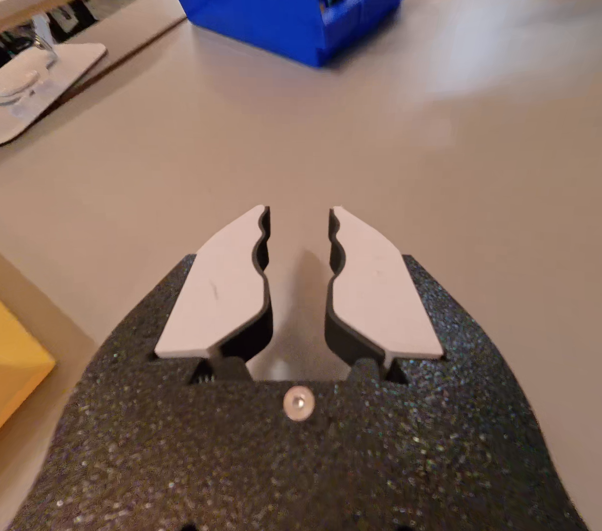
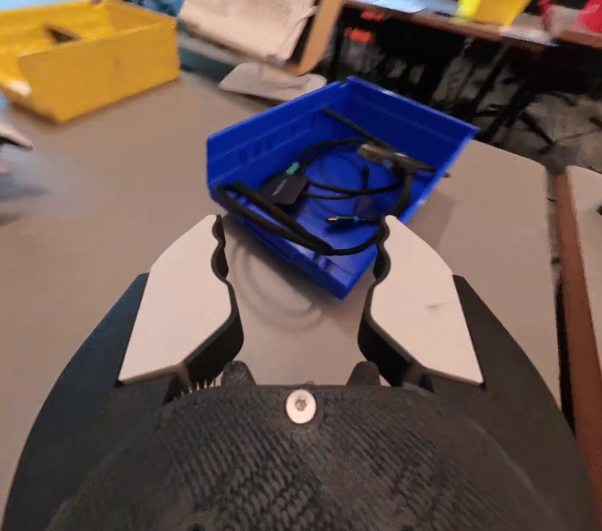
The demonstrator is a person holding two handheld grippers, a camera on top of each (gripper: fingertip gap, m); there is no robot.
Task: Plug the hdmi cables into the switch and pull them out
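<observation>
Where cables (image 2: 325, 189) tangle: one blue bin (image 2: 260, 150), two empty hand-held grippers, left (image 1: 299, 211) narrow, right (image 2: 301, 220) wide.

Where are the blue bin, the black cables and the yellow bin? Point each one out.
blue bin (image 2: 260, 150): right wrist view, inner left wall.
black cables (image 2: 270, 215): right wrist view, thick braided cable over the bin's near rim.
yellow bin (image 2: 97, 75): right wrist view, front wall.
</observation>
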